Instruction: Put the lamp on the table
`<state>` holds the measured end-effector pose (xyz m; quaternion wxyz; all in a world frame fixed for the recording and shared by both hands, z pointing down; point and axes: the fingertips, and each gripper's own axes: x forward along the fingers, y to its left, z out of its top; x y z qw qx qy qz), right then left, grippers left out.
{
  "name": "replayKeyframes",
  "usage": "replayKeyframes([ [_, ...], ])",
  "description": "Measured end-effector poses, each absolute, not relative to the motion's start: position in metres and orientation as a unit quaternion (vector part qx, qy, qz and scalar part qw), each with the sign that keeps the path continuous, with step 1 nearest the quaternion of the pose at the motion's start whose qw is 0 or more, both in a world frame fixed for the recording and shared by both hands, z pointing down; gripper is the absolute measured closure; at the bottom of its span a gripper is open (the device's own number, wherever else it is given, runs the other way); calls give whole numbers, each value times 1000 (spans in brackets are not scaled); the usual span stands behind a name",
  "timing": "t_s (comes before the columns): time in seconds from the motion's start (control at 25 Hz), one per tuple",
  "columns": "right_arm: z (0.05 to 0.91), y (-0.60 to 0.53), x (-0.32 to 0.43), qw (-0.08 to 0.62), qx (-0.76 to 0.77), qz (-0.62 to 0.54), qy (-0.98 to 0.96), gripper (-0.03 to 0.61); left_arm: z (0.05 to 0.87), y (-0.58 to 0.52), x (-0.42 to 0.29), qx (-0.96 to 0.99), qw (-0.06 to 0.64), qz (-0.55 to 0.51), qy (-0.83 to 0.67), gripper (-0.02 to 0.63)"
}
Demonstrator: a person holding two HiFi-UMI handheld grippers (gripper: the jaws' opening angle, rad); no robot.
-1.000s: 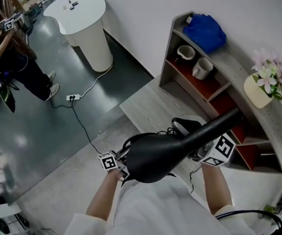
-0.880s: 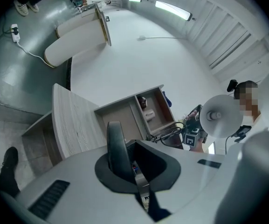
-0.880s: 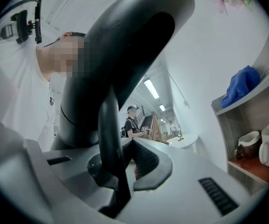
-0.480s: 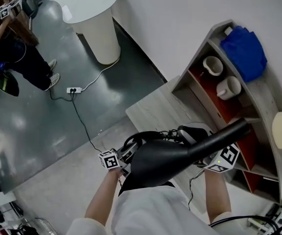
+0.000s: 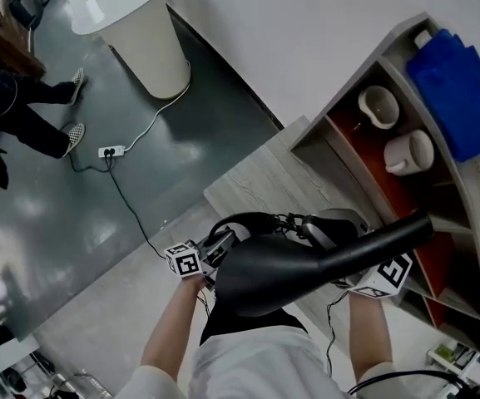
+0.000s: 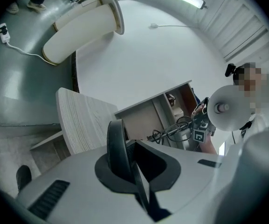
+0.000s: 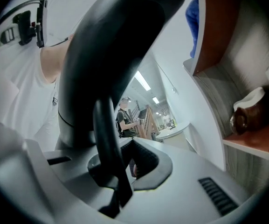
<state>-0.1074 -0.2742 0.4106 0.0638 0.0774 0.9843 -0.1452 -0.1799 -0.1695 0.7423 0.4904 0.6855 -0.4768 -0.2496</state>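
I hold the black cone-shaded lamp [image 5: 273, 273] crosswise, left tool [image 6: 125, 167] and right tool [image 7: 111, 167] both clamped on it, white round bench [image 5: 131, 7] far beyond its left-tool end.

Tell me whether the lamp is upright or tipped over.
Tipped: in the head view the black lamp lies on its side, its narrow end pointing toward the shelf.

Head camera looks steeply down; all three views share the shelf [image 5: 373, 160].
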Motion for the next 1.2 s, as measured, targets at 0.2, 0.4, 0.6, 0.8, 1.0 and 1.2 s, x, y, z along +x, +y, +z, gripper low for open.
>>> replayKeyframes([
  [0.2,422,-295,-92,67,15,-143,987,561,761,-200,-173,715,507,-210,-433,604],
  [0.4,432,-314,-76,73,-40,-143,986,561,772,-229,-168,733,524,-179,-395,604],
  [0.6,439,-328,-59,83,-95,-140,982,561,782,-253,-162,747,534,-140,-370,604],
  [0.8,449,-336,-44,88,-134,-147,976,561,792,-265,-157,752,545,-100,-357,604],
  [1.0,459,-343,-35,97,-156,-157,970,561,804,-274,-157,749,555,-51,-357,604],
  [1.2,458,-351,-32,117,-162,-165,966,561,809,-278,-158,748,551,-1,-369,604],
])
